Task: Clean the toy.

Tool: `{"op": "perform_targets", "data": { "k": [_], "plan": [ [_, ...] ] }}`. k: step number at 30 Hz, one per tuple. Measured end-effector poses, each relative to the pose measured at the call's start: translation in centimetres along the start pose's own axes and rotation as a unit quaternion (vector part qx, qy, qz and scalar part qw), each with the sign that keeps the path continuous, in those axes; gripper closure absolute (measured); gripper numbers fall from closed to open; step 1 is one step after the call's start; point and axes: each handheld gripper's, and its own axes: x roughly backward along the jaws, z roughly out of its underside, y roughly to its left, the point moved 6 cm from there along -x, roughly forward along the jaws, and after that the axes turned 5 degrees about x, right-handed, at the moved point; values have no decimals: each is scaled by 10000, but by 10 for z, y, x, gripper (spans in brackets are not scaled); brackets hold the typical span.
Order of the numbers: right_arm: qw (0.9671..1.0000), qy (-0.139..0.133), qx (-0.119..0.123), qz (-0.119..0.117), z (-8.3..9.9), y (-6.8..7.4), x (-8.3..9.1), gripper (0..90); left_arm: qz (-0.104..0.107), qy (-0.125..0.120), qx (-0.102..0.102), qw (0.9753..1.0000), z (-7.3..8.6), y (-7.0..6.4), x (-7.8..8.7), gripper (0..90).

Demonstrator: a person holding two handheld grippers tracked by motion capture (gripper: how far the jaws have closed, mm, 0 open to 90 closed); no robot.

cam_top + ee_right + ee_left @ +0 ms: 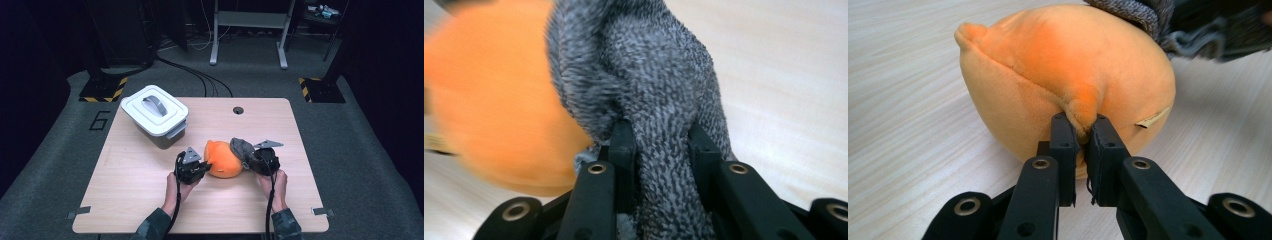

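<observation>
Left tool (1082, 131): jaws nearly shut, a small fold of the orange plush (1068, 75) pinched between the tips. In the high view the left tool (200, 166) is seen touching the plush (222, 160) on its left side, held by the left hand (176, 189).

Right tool (659, 142): jaws set narrow on a bunched grey knit cloth (644, 75), which is gripped between them and rises past the tips. In the high view the right tool (253, 159) is seen just right of the plush, held by the right hand (274, 184); the cloth (242, 147) is draped against the plush's upper right side.

Plush: rounded, resting on the wooden bench (150, 200), near its middle and toward the person's edge. A small tan tag (1152, 118) is noted on its side in the left gripper view.

Beyond the plush, to its upper left on the bench, a lidded white box (155, 116) with a grey handle is seen, well apart. A round hole (238, 110) is noted in the bench behind the plush, near the far edge.
</observation>
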Motion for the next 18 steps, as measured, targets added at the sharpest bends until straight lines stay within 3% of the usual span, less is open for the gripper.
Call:
{"op": "perform_targets", "data": {
  "k": [3,4,7,9,12,18],
  "plan": [
    [9989,-309,290,-206,-17,18,18,706,57,1,41,10000,-1,-1,0,825],
    [9976,-398,482,-306,-27,33,23,705,67,-15,42,10000,-2,-2,0,825],
    [9952,-362,759,-504,-38,59,20,704,43,3,3,10000,-3,-4,0,826],
    [9949,-152,898,-422,-37,71,6,705,-20,54,-11,10000,-2,-2,-1,826],
    [9950,-96,901,-422,-30,68,-6,709,83,25,79,9999,1,0,-1,828],
    [9984,4,561,-94,-11,37,-3,712,98,4,28,9999,1,-2,-2,829]
  ]
}}
